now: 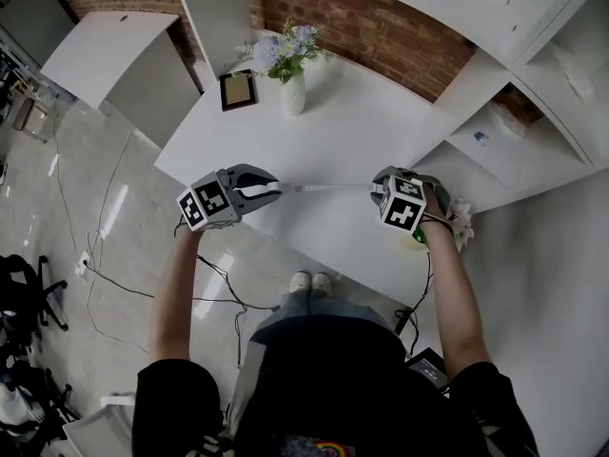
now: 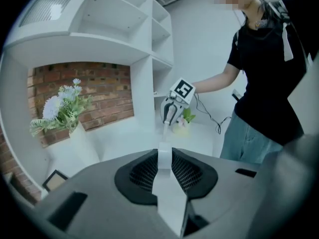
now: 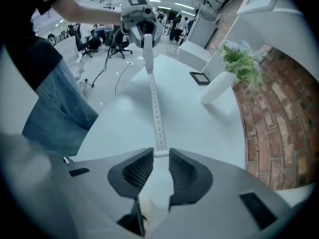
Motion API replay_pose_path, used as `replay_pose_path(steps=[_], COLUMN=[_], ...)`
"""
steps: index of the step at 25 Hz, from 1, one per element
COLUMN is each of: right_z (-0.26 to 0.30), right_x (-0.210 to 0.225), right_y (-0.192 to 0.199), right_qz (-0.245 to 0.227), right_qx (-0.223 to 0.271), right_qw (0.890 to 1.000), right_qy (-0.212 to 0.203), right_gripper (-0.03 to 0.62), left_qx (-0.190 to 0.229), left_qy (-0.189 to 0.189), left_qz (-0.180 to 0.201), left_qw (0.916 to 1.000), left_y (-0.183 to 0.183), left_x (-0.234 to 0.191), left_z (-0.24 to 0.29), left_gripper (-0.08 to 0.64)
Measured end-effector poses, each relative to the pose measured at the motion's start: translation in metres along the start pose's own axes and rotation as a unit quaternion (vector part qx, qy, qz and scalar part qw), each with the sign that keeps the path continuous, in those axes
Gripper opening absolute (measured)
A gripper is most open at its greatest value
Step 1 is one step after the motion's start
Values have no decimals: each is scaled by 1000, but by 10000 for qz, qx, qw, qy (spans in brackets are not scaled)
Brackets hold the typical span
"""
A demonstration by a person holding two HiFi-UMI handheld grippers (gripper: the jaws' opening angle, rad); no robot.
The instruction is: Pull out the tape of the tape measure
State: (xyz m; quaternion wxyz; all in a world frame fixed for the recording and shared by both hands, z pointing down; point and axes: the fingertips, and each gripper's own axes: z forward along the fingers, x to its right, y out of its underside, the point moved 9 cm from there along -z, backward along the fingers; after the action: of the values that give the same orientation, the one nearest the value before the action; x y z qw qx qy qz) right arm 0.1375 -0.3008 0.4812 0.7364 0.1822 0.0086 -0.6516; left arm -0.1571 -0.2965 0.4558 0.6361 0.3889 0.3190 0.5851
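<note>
A white table stands against a brick wall with white shelves to one side. In the head view it carries one vase of flowers and one picture frame. In front of these there are two grippers and one tape measure. The left gripper and the right gripper are held level above the table and well apart, and one length of tape runs straight between them. In the left gripper view, the jaws are closed on a white block that looks like the case of the tape measure, and the strip leads from it across to the other gripper. In the right gripper view, the jaws are pinched on the free end of the tape. The end tab sits right at their tips, and the printed numbers rise toward the case. The tape is partly out, and the job now appears to be drawing out more. To do that well, the two grippers should move apart along the line of the strip and at the same height, so it leaves the case without bending or twisting. The pull should be slow and even, because the hold on the end tab is shallow and a jerk could slip it free and let the tape snap back.
</note>
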Motion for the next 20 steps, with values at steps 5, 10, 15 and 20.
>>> replay_pose_path(steps=[5, 10, 15, 20], right_z=[3, 16, 36, 59], right_x=[8, 15, 13, 12], right_y=[4, 11, 9, -2], right_qz=[86, 149, -15, -181], right_qx=[-14, -104, -237, -211], right_qw=[9999, 9992, 9983, 9972], right_qy=[-146, -344, -527, -690], right_gripper=[92, 92, 93, 94], left_qx=[-188, -383, -533, -739], left_qy=[-117, -309, -294, -68], left_qz=[-174, -413, -479, -458], left_qw=[9996, 9979, 9970, 9962], left_y=[20, 41, 52, 61], left_x=[-3, -8, -8, -9], left_z=[-24, -41, -34, -13], left_gripper=[84, 83, 84, 84])
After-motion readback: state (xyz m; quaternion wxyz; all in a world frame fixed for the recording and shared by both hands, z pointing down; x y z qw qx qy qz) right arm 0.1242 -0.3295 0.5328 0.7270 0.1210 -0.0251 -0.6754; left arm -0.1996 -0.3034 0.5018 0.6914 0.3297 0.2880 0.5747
